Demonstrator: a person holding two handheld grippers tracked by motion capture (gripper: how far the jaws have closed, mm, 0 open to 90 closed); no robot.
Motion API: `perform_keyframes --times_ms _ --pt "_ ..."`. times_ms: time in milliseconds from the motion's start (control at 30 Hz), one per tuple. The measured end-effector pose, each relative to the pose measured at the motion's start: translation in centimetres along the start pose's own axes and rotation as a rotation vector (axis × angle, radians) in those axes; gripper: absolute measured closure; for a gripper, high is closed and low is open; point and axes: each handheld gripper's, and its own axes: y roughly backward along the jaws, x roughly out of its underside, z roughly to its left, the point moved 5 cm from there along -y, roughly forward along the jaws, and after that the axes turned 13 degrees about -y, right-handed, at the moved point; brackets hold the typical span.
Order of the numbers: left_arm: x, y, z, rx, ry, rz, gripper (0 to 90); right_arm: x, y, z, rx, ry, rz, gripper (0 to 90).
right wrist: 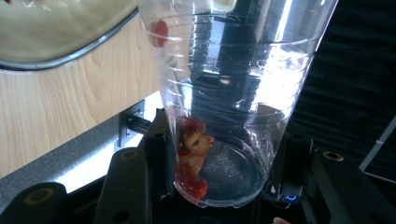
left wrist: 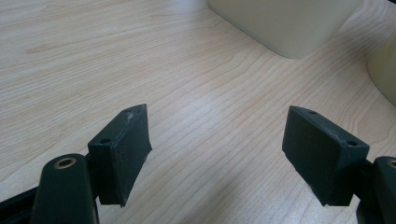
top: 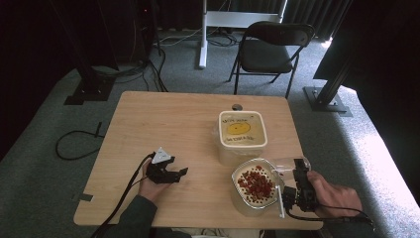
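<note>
- Clear plastic cup (right wrist: 224,107) lies tipped on its side between the black jaws of the right gripper (top: 296,184), which are clamped on its base; its mouth points at the bowl (top: 237,197).
- Red fruit pieces (right wrist: 190,161) cling to the cup's inner wall near the bottom, and one more red piece (right wrist: 159,31) sits close to the rim.
- In the high view the bowl stands at the table's (top: 163,124) near right corner, holding pale contents topped with red pieces (top: 257,184); the cup's mouth hangs over its right rim.
- A lidded cream tub (top: 242,130) with a yellow label stands just behind the bowl.
- Left gripper (top: 173,173) rests low over bare wood at the near left, its jaws spread wide with nothing between them.
- Behind the table stands a folding chair (top: 270,49) on grey carpet.
</note>
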Motion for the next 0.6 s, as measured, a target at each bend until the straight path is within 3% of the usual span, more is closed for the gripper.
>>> perform_keyframes --times_ms 67,133,200,333,400,467,567,600 --pt "-0.05 0.05 -0.01 -0.001 0.000 -0.004 23.8 -0.12 -0.02 0.28 -0.003 0.029 0.006 51.0" --pt "-0.04 0.07 0.00 0.000 0.001 -0.004 23.8 0.19 -0.23 -0.22 0.015 0.001 0.015 51.0" --pt "-0.01 0.03 0.02 0.000 -0.001 0.001 23.8 -0.23 -0.14 0.29 0.007 0.041 0.009 51.0" --pt "-0.04 0.15 0.04 -0.002 0.003 -0.005 23.8 -0.11 0.01 0.05 0.011 0.019 0.010 51.1" --pt "-0.02 0.12 0.06 -0.002 0.003 -0.004 23.8 -0.21 0.14 0.60 0.006 0.057 0.017 51.2" --pt "-0.05 0.14 0.02 -0.001 0.003 -0.005 23.9 0.18 0.09 -0.02 0.024 0.027 0.022 51.1" --pt "-0.05 0.07 -0.02 -0.001 0.001 -0.004 23.8 -0.16 0.34 0.36 0.013 0.062 0.011 51.2" --pt "-0.09 0.12 -0.02 -0.001 0.001 -0.008 23.8 -0.06 0.39 0.06 0.024 0.045 0.010 51.2"
